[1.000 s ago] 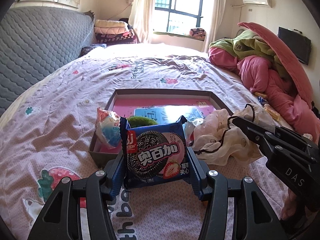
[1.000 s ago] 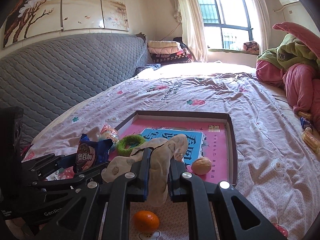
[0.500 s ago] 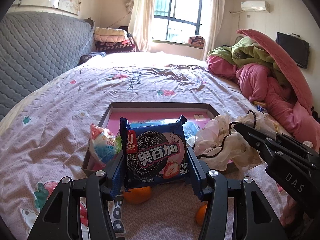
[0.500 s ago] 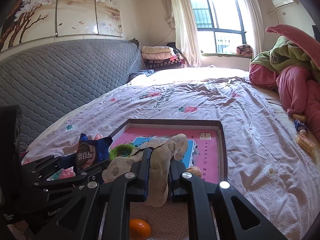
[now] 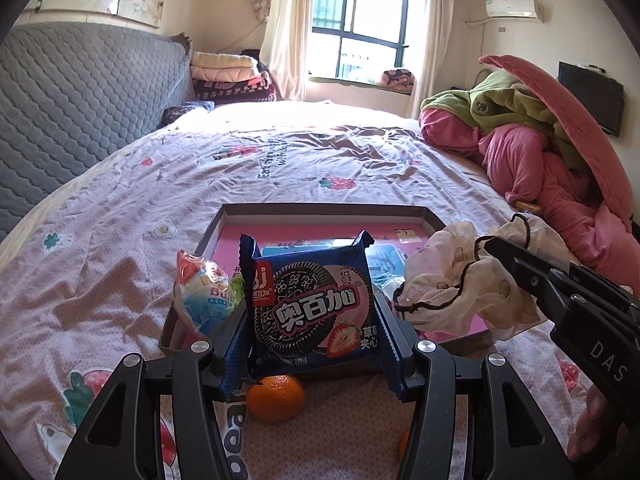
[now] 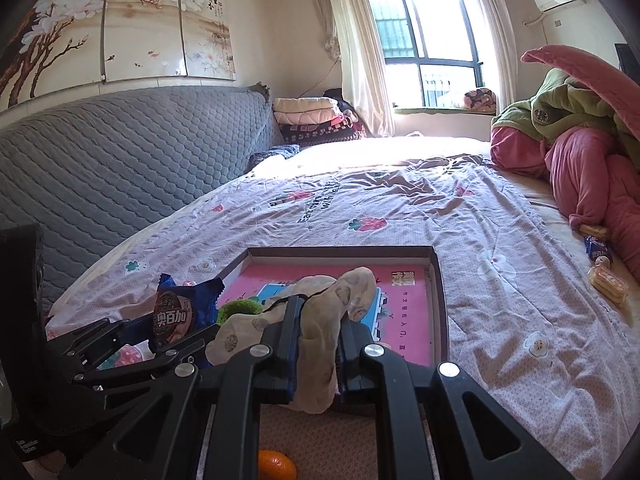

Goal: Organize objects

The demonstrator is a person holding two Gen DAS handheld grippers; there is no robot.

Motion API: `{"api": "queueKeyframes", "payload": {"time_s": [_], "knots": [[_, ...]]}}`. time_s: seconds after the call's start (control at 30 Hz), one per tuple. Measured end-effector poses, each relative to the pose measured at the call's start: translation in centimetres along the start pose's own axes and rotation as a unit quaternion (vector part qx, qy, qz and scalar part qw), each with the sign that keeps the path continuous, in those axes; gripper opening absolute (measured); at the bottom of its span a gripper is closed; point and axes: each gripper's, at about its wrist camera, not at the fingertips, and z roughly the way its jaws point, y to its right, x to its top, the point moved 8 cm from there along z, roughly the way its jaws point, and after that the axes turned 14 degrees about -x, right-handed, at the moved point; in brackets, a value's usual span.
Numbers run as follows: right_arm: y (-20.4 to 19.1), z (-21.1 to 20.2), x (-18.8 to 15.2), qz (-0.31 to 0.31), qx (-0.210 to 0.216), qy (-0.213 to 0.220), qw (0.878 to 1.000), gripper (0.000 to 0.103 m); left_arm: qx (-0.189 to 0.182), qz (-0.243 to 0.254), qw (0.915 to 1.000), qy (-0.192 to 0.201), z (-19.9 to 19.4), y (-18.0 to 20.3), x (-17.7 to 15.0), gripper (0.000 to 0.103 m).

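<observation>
Tongs in my left hand (image 5: 312, 320) clench a blue cookie pack (image 5: 310, 308), held upright above the near edge of the box (image 5: 320, 211) on the bed (image 5: 120, 240). My right tongs (image 6: 316, 344) are clamped on a cream cloth (image 6: 320, 320) that droops over that same edge. An orange (image 5: 275, 398) lies on the bed just below the pack. A white snack packet (image 5: 202, 294) leans at the box's left corner.
</observation>
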Motion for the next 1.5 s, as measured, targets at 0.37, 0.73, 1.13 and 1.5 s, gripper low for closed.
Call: {"api": "queueKeyframes", "payload": {"time_s": [0.37, 0.73, 1.13, 1.5], "knots": [[0.3, 0.2, 0.3, -0.002, -0.013, 0.007, 1.0, 0.015, 0.007, 0.006, 1.0, -0.001, 1.0, -0.1, 0.3, 0.057], [0.7, 0.5, 0.7, -0.002, -0.023, 0.013, 1.0, 0.016, 0.009, 0.009, 0.9999, -0.006, 1.8, -0.1, 0.4, 0.057], [1.9, 1.1, 1.0, -0.002, -0.048, 0.017, 0.999, 0.016, 0.016, -0.004, 0.9998, 0.007, 2.0, -1.6, 1.3, 0.057], [3.1, 2.0, 1.4, -0.021, -0.099, 0.029, 0.994, 0.016, 0.022, -0.02, 0.9994, 0.014, 2.5, -2.7, 1.8, 0.057]]}}
